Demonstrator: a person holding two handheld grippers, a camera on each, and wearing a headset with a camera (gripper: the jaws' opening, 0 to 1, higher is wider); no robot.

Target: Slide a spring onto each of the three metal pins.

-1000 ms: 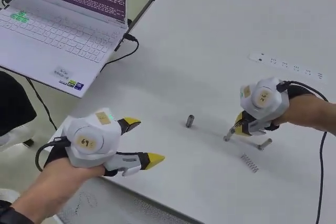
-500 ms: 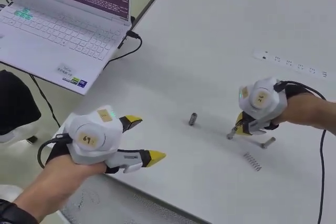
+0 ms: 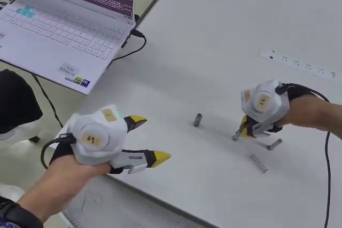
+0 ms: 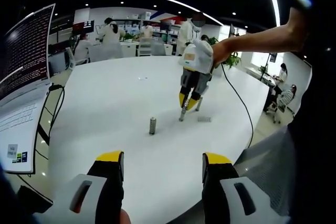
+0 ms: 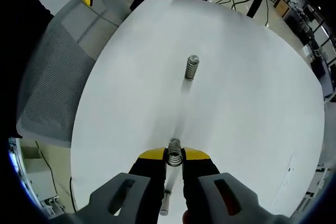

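Now right gripper [image 5: 174,156] pinches a spring [image 5: 174,151] lengthwise along its fingers [image 5: 197,155]; left gripper [image 4: 160,163] gapes empty.

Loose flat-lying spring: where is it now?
Head view: the loose spring lies on the white table at lower right, just nearer the person than the loose pin and the right gripper.

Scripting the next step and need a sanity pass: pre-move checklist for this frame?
1. Grip: right tongs shut on held spring: ok.
2. Seating: held spring fully down held pin: cannot tell.
3. Support: left tongs open, free: ok.
4. Done work: finished pin standing, spring on it: ok.
5. Remaining parts: loose pin and loose spring lying apart: ok.
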